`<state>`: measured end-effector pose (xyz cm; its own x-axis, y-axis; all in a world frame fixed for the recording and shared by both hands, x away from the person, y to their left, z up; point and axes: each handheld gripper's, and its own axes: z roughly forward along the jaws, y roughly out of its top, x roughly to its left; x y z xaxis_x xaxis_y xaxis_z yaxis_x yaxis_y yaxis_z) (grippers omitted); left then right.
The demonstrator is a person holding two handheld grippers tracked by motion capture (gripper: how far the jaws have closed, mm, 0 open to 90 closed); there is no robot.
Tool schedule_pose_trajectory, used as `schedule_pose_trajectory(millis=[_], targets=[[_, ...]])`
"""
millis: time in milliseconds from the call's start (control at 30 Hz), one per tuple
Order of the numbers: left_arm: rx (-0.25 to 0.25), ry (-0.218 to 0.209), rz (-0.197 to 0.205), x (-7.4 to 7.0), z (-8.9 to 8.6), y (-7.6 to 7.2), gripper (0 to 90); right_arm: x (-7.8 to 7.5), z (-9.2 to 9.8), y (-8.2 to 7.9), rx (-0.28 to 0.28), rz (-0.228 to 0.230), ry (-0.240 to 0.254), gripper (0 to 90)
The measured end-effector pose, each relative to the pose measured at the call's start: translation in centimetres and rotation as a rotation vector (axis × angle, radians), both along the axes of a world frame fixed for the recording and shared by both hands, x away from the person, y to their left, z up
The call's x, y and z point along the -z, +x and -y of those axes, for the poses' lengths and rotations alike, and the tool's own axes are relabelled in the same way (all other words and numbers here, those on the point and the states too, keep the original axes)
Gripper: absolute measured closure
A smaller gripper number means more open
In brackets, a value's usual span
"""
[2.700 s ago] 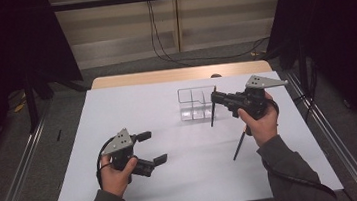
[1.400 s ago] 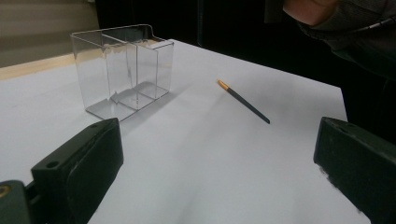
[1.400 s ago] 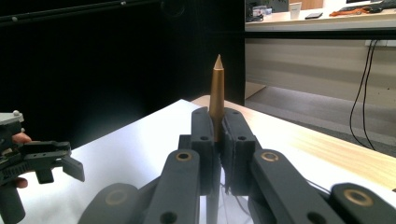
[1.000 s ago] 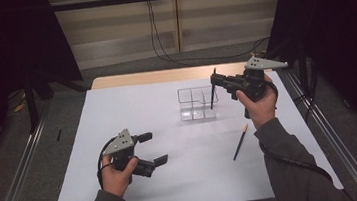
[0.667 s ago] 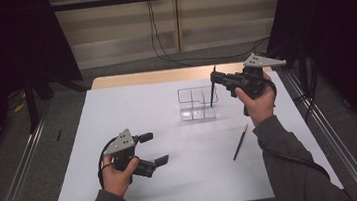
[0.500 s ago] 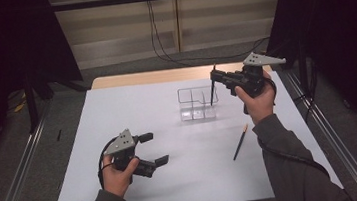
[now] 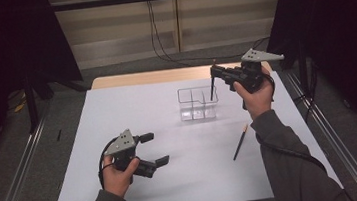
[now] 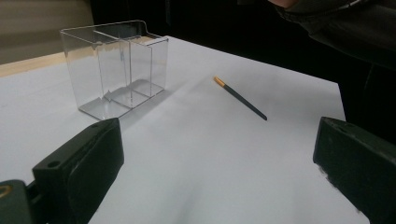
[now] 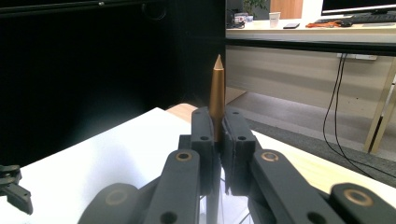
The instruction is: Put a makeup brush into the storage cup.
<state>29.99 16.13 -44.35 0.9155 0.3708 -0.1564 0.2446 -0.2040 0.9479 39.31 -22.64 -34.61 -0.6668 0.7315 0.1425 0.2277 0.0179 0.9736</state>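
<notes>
Up close, right hand-held gripper (image 9: pixel 215 140) clamped on pencil (image 9: pixel 216 100); overhead, left hand-held gripper (image 7: pixel 152 148) apart.

A white table (image 7: pixel 117 112) bears a clear divided organizer (image 7: pixel 197 103) and one loose pencil (image 7: pixel 240 143).
</notes>
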Motion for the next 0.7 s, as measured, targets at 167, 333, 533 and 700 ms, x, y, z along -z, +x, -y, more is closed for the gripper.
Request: schedule_pose_trajectory(millis=[167,333,533,700], targets=[[-0.004,0.005,0.001,0.0,-0.1,0.0,1.7,0.1,-0.2,0.4,0.011,0.001,-0.019,85.3],[0.000,-0.003,0.002,0.0,0.0,0.0,1.7,0.1,0.0,0.7,0.020,0.003,-0.018,85.3],[-0.006,0.010,0.005,-0.1,0.1,-0.1,1.7,0.1,0.2,1.2,0.031,0.004,-0.020,85.3],[-0.007,0.012,0.012,-0.1,0.1,-0.2,1.6,0.0,0.2,1.4,0.036,0.012,-0.030,85.3]])
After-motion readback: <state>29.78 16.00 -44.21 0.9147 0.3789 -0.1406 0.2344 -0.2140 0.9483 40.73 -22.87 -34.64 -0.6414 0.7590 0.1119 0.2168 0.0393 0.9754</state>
